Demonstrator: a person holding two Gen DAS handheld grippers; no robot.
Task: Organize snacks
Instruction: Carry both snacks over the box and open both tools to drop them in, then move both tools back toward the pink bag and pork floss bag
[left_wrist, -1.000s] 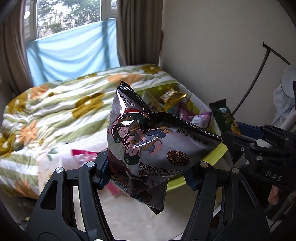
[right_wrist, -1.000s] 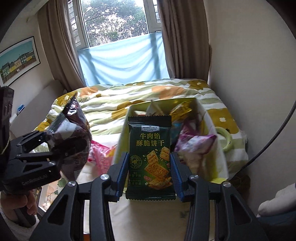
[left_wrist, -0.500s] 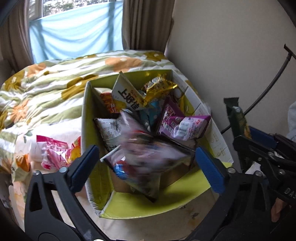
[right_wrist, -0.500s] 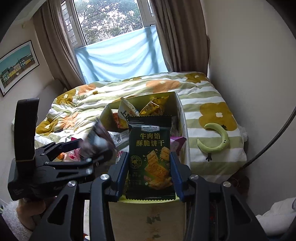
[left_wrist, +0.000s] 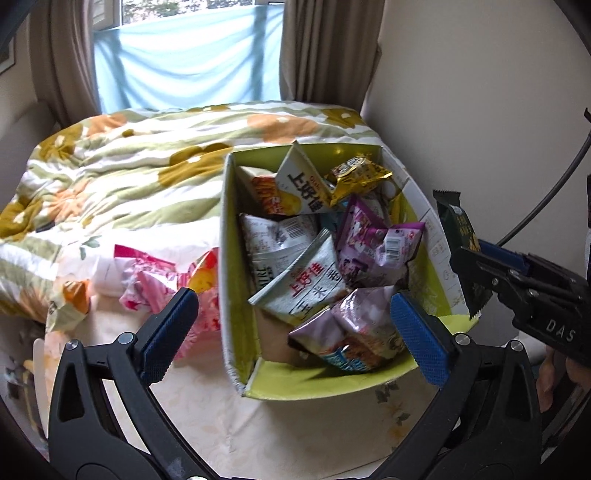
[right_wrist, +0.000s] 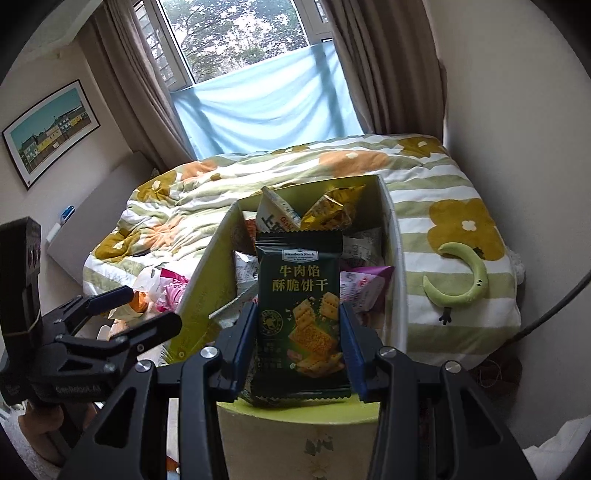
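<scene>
Left gripper (left_wrist: 293, 325): jaws spread wide, nothing between the blue pads, hovering over the near end of the box (left_wrist: 227, 258). Right gripper (right_wrist: 298, 349): jaws clamped on both side edges of a dark green cracker packet (right_wrist: 298, 310), held upright, label facing the camera, above the near rim of the box; in the left wrist view the same packet (left_wrist: 460, 236) shows edge-on just beyond the box's right wall. Box is open-topped, yellow-green inside, standing on the bed (left_wrist: 129, 173). Contents piled loosely: purple-and-silver bag (left_wrist: 354, 332) at the near end, right under the left gripper; white bag with red lettering (left_wrist: 306, 286) leaning behind it; purple packet (left_wrist: 376, 245) toward the right wall; gold packet (left_wrist: 360, 177) and a white-and-orange bag (left_wrist: 295, 186) at the far end. Outside the box, just beside its left wall, pink packets (left_wrist: 147, 277) lie on the bedding. Floral quilt covers the far half of the bed. Green crescent-shaped toy (right_wrist: 461, 280) on the quilt to the right of the box, apart from it. Window with blue cloth (right_wrist: 266, 107) beyond the bed; framed picture (right_wrist: 50, 131) on the left wall.
</scene>
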